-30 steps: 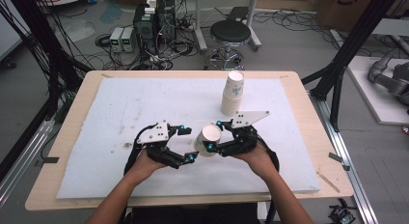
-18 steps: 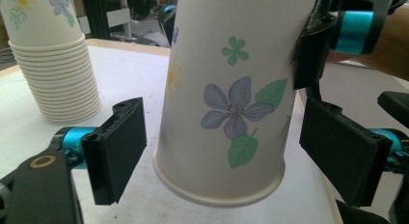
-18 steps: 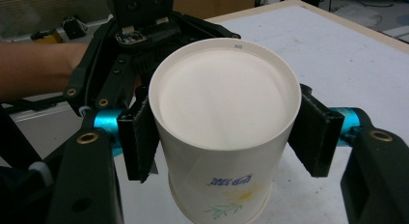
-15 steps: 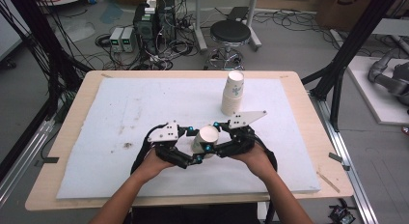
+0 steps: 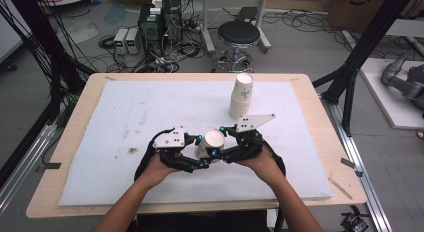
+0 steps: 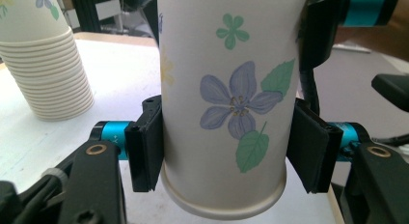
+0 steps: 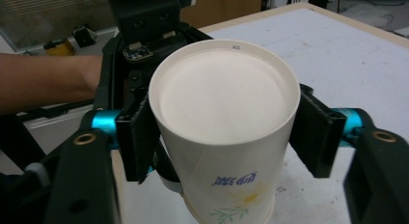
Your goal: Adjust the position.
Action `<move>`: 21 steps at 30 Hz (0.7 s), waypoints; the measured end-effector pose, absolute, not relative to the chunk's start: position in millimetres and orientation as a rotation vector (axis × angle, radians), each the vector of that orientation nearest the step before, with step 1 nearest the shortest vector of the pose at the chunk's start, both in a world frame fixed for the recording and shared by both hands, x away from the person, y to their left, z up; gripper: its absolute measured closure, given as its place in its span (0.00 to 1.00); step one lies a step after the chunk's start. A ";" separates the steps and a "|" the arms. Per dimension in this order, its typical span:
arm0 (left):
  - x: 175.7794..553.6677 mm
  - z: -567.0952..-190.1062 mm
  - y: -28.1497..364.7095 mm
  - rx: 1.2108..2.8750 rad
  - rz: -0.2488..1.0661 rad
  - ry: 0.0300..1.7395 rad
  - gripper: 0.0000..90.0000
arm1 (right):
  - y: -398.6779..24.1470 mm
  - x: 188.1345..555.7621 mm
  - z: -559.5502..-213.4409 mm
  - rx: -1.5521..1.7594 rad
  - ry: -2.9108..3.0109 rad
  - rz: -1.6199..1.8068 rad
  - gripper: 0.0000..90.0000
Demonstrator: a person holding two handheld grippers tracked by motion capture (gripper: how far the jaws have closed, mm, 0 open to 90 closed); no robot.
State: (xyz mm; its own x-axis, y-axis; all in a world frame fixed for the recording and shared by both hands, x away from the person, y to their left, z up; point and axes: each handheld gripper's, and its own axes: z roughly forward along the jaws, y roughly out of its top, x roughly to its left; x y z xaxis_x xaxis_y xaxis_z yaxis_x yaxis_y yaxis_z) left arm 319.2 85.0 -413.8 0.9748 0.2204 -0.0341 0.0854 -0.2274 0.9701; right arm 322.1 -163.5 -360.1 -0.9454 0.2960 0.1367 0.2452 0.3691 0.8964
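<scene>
1. Cup (image 5: 212, 144): white paper, printed with a purple flower, green leaves and a smaller green blossom in the left gripper view (image 6: 226, 103); the right gripper view (image 7: 224, 118) shows a flat white base ringed by a raised rim, with blue lettering and a pale yellow flower lower on the wall.
2. Position: the cup is held off the white mat (image 5: 115, 117) between the two grippers, near the front middle of the table (image 5: 65, 122). In the high view it lies tilted, one round end facing up toward the camera.
3. Left gripper (image 5: 197, 153): jaws have just been closing with the cup between them; in its own view both black pads sit against the cup wall close to the rolled rim, so it grasps the cup.
4. Right gripper (image 5: 220, 147): jaws have just been opening; in its own view the left pad lies at the cup wall and the right pad stands just clear of it, so the grip reads as released, with the cup between the jaws.
5. Hands: both forearms enter from the bottom edge of the high view and converge; the left hand (image 5: 157, 168) and right hand (image 5: 257, 159) hold their grippers pointing inward at each other.
6. Other item: a stack of matching cups (image 5: 241, 96) stands upright on the mat beyond the right gripper, apart from the held cup.
</scene>
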 end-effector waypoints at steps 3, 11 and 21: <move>319.0 -411.2 86.9 1.826 0.123 0.233 0.43 | -162.0 323.0 -358.5 0.527 2.554 1.632 0.23; 318.8 -400.5 89.9 1.987 0.111 0.229 0.43 | -163.2 324.8 -352.9 0.441 2.614 1.545 0.21; 322.8 -385.7 89.3 2.192 0.109 0.178 0.43 | -154.5 327.3 -348.3 0.234 2.736 1.292 0.21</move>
State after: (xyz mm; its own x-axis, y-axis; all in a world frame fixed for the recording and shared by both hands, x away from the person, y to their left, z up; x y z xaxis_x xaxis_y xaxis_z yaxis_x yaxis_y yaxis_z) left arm 322.8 89.3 -385.7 0.9857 0.1679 0.0132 0.0879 -0.5798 0.8100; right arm 327.3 -154.5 -348.3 -0.9825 0.1837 -0.0306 0.0931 0.6266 0.7737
